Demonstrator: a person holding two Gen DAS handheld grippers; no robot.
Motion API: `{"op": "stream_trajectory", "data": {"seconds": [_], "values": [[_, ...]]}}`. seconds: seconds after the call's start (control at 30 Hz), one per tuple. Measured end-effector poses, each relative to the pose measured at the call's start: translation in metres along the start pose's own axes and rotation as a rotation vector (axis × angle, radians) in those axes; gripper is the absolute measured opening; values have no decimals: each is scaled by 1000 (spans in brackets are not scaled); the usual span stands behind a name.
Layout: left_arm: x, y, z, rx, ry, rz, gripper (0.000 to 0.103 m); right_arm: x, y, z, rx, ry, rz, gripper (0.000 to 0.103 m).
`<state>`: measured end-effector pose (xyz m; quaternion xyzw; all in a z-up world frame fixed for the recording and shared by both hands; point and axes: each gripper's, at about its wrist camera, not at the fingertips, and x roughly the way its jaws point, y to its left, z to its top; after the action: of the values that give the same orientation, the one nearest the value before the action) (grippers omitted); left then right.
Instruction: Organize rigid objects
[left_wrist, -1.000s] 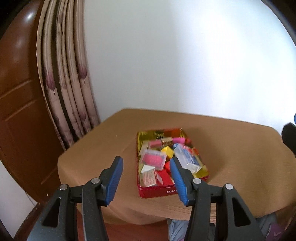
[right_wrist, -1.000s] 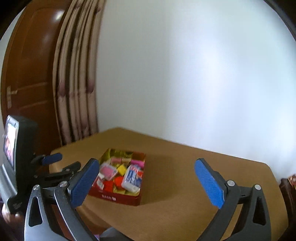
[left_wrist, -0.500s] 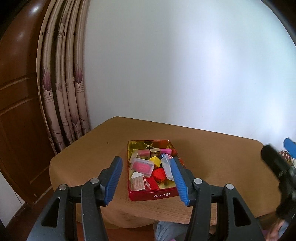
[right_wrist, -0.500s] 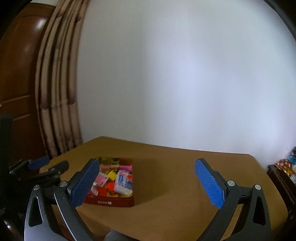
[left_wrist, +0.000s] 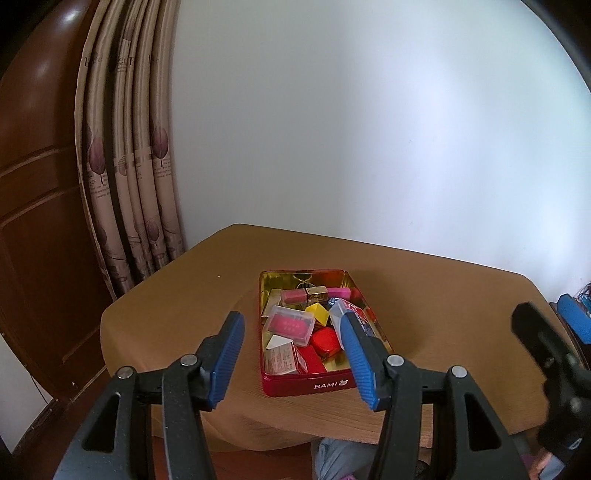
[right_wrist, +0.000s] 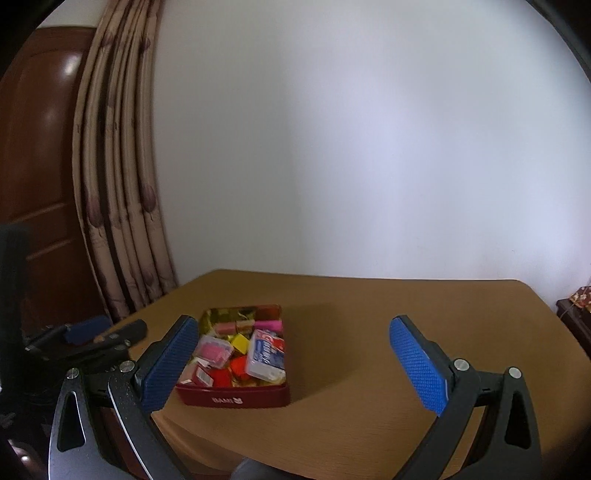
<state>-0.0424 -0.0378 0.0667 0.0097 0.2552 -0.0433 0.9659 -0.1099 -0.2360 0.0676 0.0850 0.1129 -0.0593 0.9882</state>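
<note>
— Where's the tin sitting right now?

— The red tin (left_wrist: 308, 384) is on the brown table (left_wrist: 424, 295), close to the near edge. Through my left gripper (left_wrist: 291, 360) I see it at about twelve o'clock, framed between the two blue pads (left_wrist: 227, 354) but well beyond them. Through my right gripper (right_wrist: 295, 363) it lies at about ten o'clock, half hidden behind the left-hand pad.

— What's in it?

— A jumble of small hard things: a clear case with a pink insert (left_wrist: 291, 325), a yellow block (left_wrist: 318, 312), a red rounded piece (left_wrist: 325, 339), a clear box with a blue and red label (right_wrist: 266, 355), and a pink bar (left_wrist: 339, 293) near the far wall. The gold lining shows at the far end.

— And your grippers?

— Both are spread with nothing between the pads. The left stands at a moderate gap; the right is much wider apart. Neither touches the tin or the table.

— Anything else around?

— A patterned curtain (left_wrist: 129, 166) hangs at about ten o'clock from the table, with a dark wooden door (left_wrist: 33, 221) beside it and a white wall (left_wrist: 369, 129) behind.
</note>
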Motion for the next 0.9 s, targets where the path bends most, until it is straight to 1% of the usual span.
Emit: {"op": "stream_trajectory", "data": {"seconds": [0.13, 0.23, 0.4, 0.6, 0.67, 0.9], "values": [[1, -1, 0, 4, -2, 3, 56, 0, 9, -3, -45, 0, -23, 103], [0, -1, 0, 2, -6, -1, 56, 0, 15, -4, -70, -3, -20, 103], [2, -3, 0, 3, -7, 3, 55, 8, 15, -6, -56, 33, -15, 103], [5, -6, -2, -2, 6, 10, 56, 14, 11, -9, -38, 49, -16, 103], [5, -7, -3, -2, 9, 5, 56, 16, 12, -10, -41, 54, -18, 103], [7, -7, -6, -9, 10, 23, 58, 21, 19, -12, -62, 72, -17, 103]]}}
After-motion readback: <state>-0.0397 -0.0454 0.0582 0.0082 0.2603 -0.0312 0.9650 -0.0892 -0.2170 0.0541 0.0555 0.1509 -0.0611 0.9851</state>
